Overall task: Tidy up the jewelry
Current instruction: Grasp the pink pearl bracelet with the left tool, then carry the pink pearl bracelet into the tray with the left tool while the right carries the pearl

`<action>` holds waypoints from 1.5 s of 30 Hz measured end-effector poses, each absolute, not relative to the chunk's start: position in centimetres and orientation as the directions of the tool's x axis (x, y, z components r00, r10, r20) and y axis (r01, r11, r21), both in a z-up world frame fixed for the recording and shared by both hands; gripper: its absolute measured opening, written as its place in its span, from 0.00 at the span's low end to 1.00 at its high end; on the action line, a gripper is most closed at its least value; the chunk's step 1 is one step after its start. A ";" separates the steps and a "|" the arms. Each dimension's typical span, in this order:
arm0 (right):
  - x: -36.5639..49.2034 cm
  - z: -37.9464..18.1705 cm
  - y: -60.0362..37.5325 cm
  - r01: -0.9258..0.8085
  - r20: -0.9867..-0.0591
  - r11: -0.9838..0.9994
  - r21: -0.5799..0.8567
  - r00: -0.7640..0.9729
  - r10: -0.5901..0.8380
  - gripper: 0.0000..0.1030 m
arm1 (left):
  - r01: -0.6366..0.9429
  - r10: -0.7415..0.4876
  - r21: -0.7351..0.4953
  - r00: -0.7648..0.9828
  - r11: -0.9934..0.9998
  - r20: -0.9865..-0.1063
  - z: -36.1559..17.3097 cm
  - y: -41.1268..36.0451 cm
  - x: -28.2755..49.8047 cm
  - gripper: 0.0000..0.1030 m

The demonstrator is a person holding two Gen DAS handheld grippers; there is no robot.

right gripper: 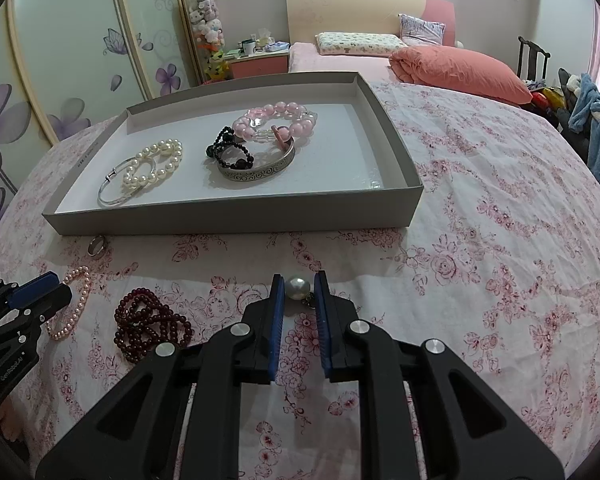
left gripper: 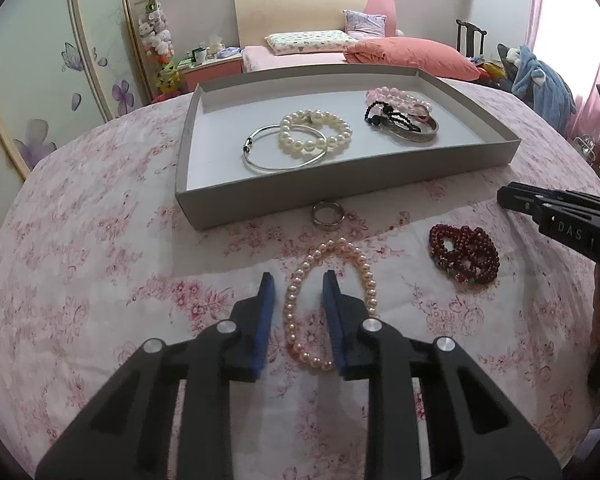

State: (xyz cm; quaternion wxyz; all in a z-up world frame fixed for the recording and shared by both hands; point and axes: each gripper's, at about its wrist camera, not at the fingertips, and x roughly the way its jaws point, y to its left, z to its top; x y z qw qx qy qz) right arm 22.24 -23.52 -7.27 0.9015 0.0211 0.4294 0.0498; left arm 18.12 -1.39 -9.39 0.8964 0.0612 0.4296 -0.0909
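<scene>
A grey tray (left gripper: 260,196) (right gripper: 236,216) on the floral cloth holds a white pearl bracelet (left gripper: 315,132) (right gripper: 156,162), a thin silver bangle (left gripper: 260,156) (right gripper: 114,194), an engraved silver cuff (left gripper: 416,134) (right gripper: 256,170), black beads (left gripper: 380,114) (right gripper: 228,148) and a pink bead bracelet (left gripper: 396,96) (right gripper: 280,120). My left gripper (left gripper: 298,280) (right gripper: 40,284) is open, its fingers straddling one side of a pink pearl necklace (left gripper: 328,300) (right gripper: 76,300). My right gripper (right gripper: 298,280) (left gripper: 508,196) is open around a large pearl earring (right gripper: 298,289). A silver ring (left gripper: 328,214) (right gripper: 98,246) and dark red beads (left gripper: 464,254) (right gripper: 152,324) lie on the cloth.
The table is covered with a pink floral cloth (left gripper: 100,260) (right gripper: 500,260). Behind it stand a bed with a pink duvet (left gripper: 412,58) (right gripper: 460,70), a wardrobe with flower decals (left gripper: 40,80), a nightstand (right gripper: 256,62) and a chair with blue clothing (left gripper: 540,80) (right gripper: 592,120).
</scene>
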 end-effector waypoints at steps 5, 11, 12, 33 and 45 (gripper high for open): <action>22.2 -7.3 -23.5 -0.071 -0.772 0.994 0.080 0.626 0.107 0.16 | 0.215 -0.115 0.025 0.613 0.976 -0.782 -9.4 -1.5 18.1 0.25; 22.2 -7.3 -23.5 -0.071 -0.772 0.994 0.080 0.626 0.107 0.16 | 0.215 -0.115 0.026 0.613 0.976 -0.782 -9.4 -1.5 18.1 0.25; 22.2 -7.3 -23.5 -0.071 -0.772 0.994 0.081 0.626 0.108 0.16 | 0.215 -0.115 0.026 0.613 0.976 -0.782 -9.4 -1.5 18.1 0.25; 21.2 -7.0 -24.4 -0.060 -0.747 0.981 0.186 0.640 0.181 0.14 | 0.185 -0.190 -0.095 0.609 0.978 -0.770 -9.1 0.8 17.4 0.06; 18.7 -3.7 -23.2 -0.118 -0.637 0.958 0.260 0.725 0.262 0.14 | 0.130 -0.296 -0.292 0.698 0.948 -0.651 -5.7 3.7 15.3 0.06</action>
